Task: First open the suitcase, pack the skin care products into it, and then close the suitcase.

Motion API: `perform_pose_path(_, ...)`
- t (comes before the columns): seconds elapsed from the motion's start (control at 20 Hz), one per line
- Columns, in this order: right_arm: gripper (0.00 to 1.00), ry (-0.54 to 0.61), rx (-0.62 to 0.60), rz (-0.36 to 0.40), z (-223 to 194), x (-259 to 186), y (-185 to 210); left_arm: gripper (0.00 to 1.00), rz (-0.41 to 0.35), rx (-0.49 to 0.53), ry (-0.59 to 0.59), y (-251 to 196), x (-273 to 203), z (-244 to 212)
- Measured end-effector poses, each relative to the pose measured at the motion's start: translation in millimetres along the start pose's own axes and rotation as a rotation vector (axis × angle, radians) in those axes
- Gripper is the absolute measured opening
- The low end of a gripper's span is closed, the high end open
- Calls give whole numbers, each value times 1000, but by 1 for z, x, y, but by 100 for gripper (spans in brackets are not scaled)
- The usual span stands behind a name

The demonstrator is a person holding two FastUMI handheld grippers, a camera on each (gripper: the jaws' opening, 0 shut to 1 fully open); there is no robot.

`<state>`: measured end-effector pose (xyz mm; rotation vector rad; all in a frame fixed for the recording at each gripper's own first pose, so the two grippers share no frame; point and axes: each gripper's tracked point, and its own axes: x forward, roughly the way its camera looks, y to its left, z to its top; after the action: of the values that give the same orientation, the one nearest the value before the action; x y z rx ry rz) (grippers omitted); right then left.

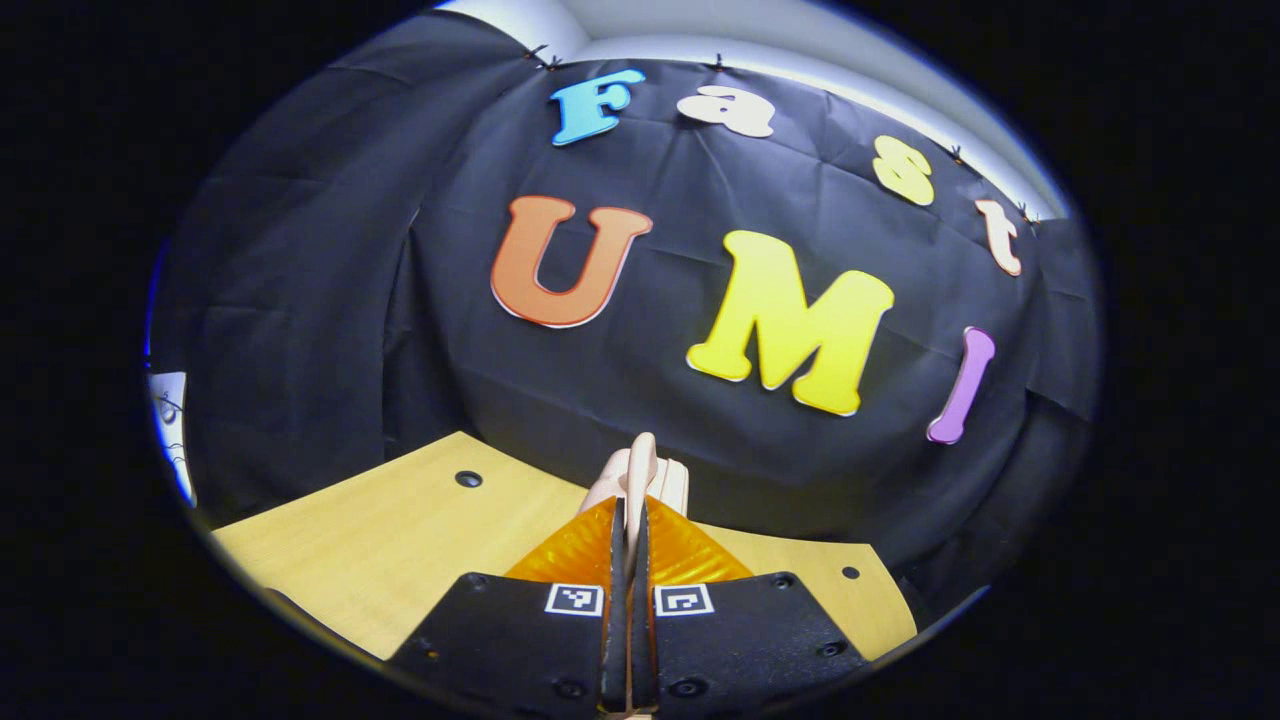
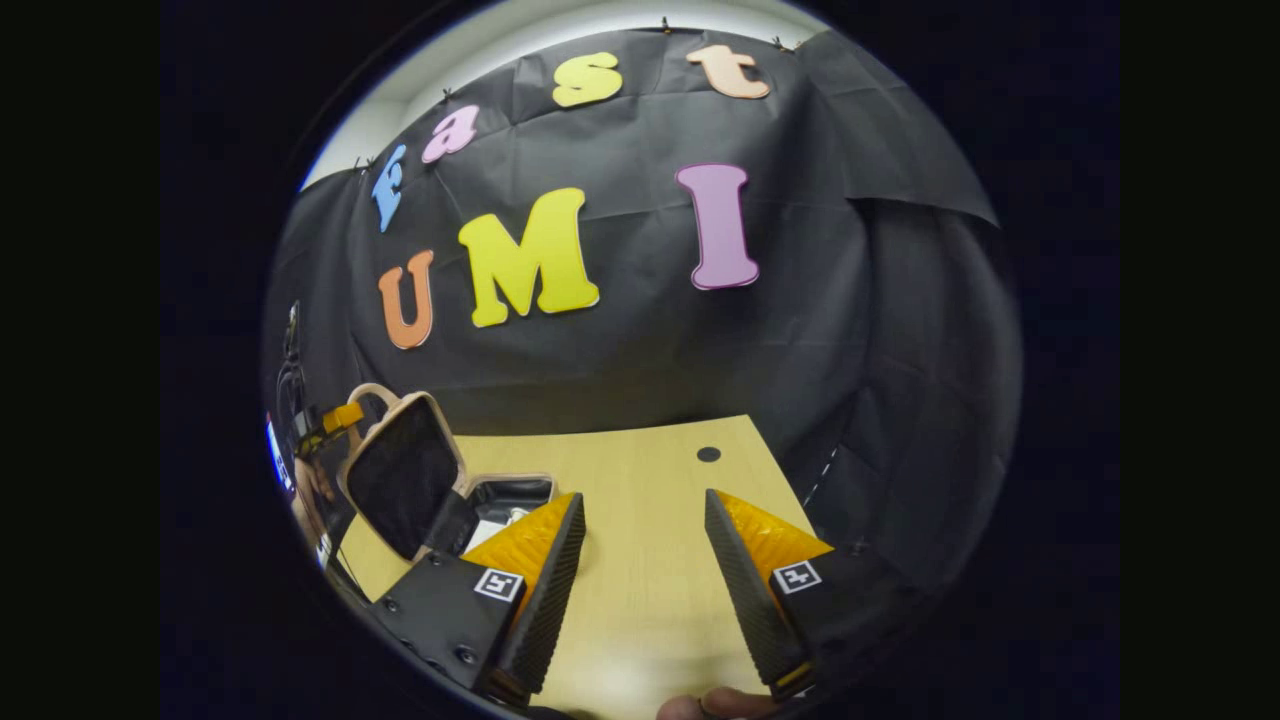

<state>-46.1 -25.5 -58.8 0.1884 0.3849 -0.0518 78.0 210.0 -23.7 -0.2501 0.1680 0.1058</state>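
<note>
beige suitcase (image 2: 405, 475) lid seemingly between left gripper's (image 1: 628, 520) fingers

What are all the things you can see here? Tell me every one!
suitcase: one, beige shell with dark lining, open with lid up, at the table's left side in the right gripper view
suitcase handle: one, beige, sticking up between the left gripper's fingers
table: one, light wood with small dark holes, under everything
booth wall: one, black cloth, behind the table
left gripper: one, shut on the suitcase handle
right gripper: one, open, above bare table
fingertip: one, the person's, at the bottom edge of the right gripper view
</note>
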Motion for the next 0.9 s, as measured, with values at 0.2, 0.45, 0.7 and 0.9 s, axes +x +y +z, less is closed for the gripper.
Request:
perform_pose_path(0.2, 73, -18, -30, -2, 4, -9, -16, 5, -80, 150, -4, -61, -6, -30)
perform_pose_path(0.45, 72, -33, -43, -50, 7, -24, -51, 5, -165, 248, 52, -135, -13, -92)
perform_pose_path(0.7, 72, 2, -71, -127, -3, -37, -94, 5, -209, 289, 117, -175, -7, -158)
perform_pose_path(0.9, 72, 22, -117, -162, -1, -44, -118, 5, -192, 325, 177, -193, 3, -208)
